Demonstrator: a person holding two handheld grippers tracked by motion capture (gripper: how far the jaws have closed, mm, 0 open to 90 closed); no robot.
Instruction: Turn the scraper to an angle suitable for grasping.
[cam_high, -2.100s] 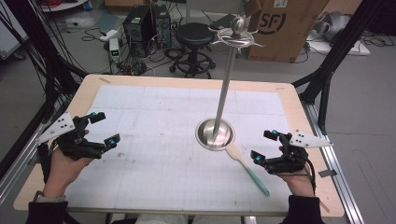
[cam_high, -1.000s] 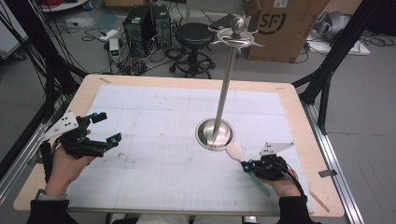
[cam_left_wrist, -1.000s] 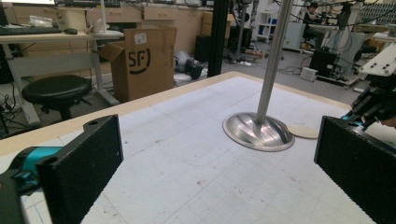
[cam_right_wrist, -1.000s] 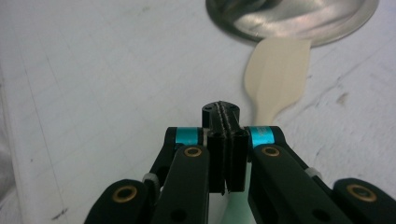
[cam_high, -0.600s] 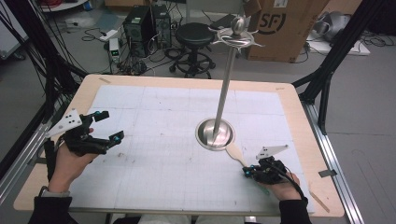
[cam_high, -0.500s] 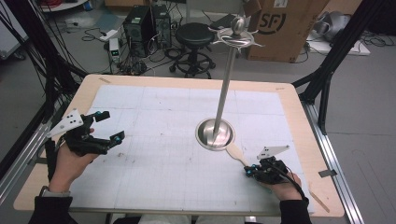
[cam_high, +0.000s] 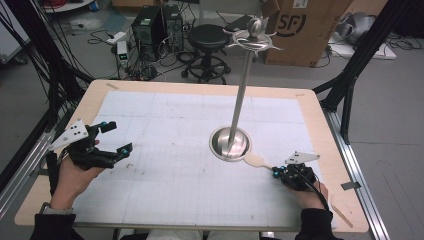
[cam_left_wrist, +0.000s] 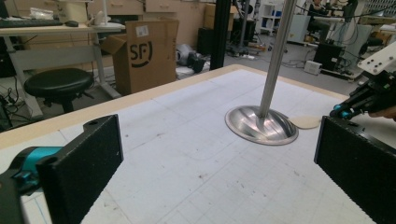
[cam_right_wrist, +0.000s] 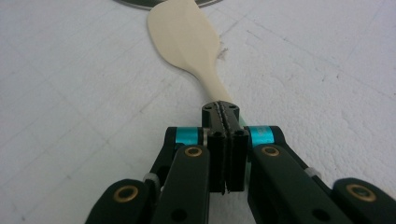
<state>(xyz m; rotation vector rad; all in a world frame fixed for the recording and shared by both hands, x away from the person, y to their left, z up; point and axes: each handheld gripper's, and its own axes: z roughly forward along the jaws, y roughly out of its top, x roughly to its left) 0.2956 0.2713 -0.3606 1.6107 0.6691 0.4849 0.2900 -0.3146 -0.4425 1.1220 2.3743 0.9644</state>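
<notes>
Right tool (cam_right_wrist: 223, 116) now on spatula (cam_right_wrist: 187, 37) (clamped)

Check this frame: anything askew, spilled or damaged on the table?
Nothing stands out. The metal stand is upright on its round base, the spatula lies flat beside that base, and the right gripper is shut on its handle. The left gripper is open. The table mat shows only scuffs.

one spatula (cam_high: 257, 160), one stand (cam_high: 230, 143)

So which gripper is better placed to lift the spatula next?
Right. The right gripper is shut on the spatula handle, beside the stand base. The left gripper is open, far across the table.
</notes>
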